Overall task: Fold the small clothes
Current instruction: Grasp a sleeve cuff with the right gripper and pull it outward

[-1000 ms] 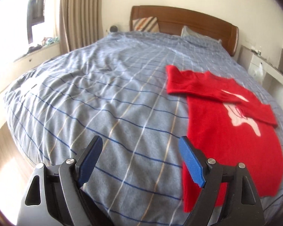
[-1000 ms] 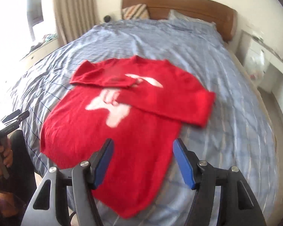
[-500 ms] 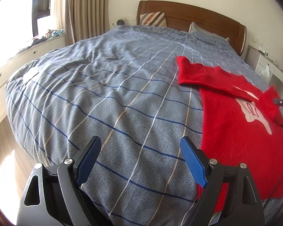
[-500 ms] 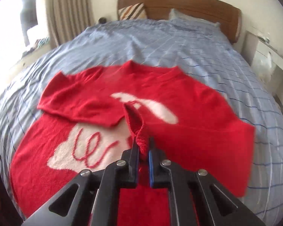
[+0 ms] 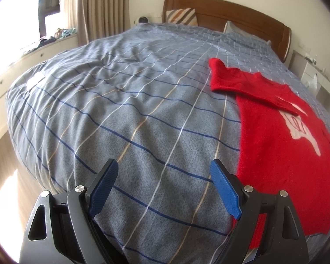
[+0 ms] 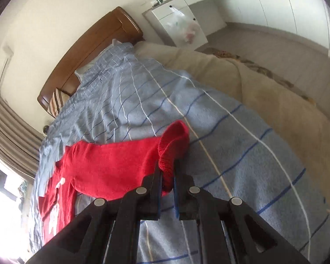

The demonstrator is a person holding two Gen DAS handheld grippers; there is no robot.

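Between right tool [image 6: 166,169] fingers: sweater cuff [image 6: 172,147].

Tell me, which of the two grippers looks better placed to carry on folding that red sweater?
The right gripper: its jaws are shut on the cuff of the red sweater's sleeve, held out over the blue checked bedspread. The left gripper hangs open and empty beside the sweater's hem, touching nothing.

The left gripper [image 5: 164,189] hovers with jaws spread wide over the checked bedspread [image 5: 125,114]; the red sweater [image 5: 281,145] lies at three o'clock.
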